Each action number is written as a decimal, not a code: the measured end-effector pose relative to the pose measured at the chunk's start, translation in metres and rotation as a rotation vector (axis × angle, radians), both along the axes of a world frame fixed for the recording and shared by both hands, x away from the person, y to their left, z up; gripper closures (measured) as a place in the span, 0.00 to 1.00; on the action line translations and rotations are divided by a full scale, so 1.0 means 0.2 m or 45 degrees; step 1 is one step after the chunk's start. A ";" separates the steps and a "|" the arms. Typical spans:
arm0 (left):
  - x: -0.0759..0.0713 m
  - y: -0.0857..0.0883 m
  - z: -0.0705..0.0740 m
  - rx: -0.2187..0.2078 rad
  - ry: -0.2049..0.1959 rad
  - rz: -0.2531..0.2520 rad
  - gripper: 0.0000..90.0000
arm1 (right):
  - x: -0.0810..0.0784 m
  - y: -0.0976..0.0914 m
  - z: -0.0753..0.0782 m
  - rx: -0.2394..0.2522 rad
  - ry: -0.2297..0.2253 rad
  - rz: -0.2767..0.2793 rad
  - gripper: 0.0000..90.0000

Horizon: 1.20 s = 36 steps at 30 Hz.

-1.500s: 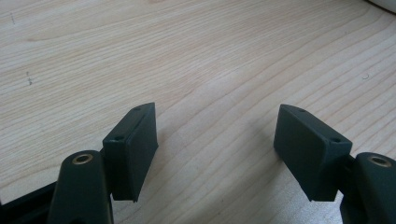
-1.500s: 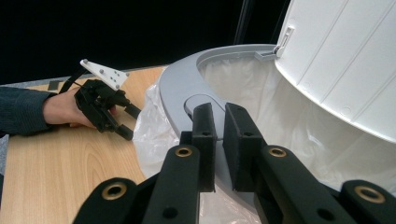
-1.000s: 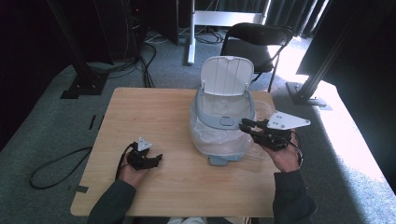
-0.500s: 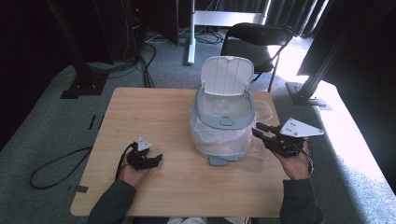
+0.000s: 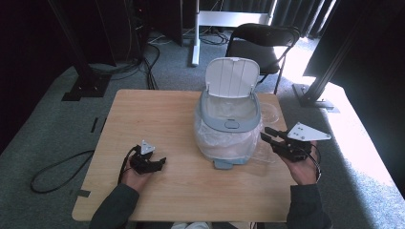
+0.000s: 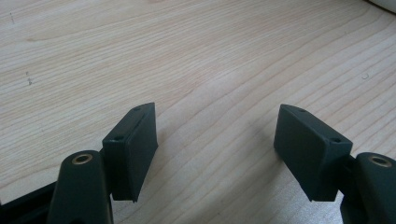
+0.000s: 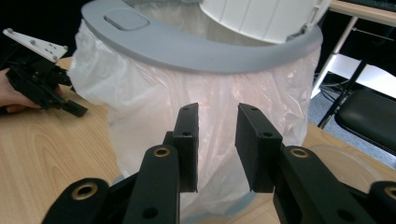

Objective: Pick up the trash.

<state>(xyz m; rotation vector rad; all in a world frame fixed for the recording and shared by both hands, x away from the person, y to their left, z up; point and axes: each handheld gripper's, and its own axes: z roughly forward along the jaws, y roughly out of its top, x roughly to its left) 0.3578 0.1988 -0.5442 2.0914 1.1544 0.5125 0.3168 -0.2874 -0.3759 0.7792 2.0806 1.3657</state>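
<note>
Bin with its clear bag stands toward the tabletop's far right. Right claw, jaws slightly apart and empty, should pinch loose bag film below the rim; left claw rests wide open, empty.

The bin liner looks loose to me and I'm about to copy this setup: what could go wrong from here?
1. The right gripper points its narrowly parted jaws at the thin plastic liner; a pinch and pull could tear it or drag it off the grey rim.
2. The left gripper rests open on the table, away from the bin, so nothing steadies it; a tug might slide or tip it, with the lid standing upright.
</note>
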 end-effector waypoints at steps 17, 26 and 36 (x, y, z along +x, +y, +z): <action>0.00 0.00 0.00 0.000 0.000 0.000 0.34 | 0.03 -0.05 -0.11 -0.036 0.060 -0.090 0.78; 0.00 0.00 0.00 -0.001 -0.001 0.001 0.34 | 0.07 -0.09 -0.19 -0.056 0.108 -0.145 0.78; 0.00 0.00 0.00 0.000 0.000 0.000 0.34 | 0.09 -0.14 -0.27 -0.073 0.159 -0.212 0.79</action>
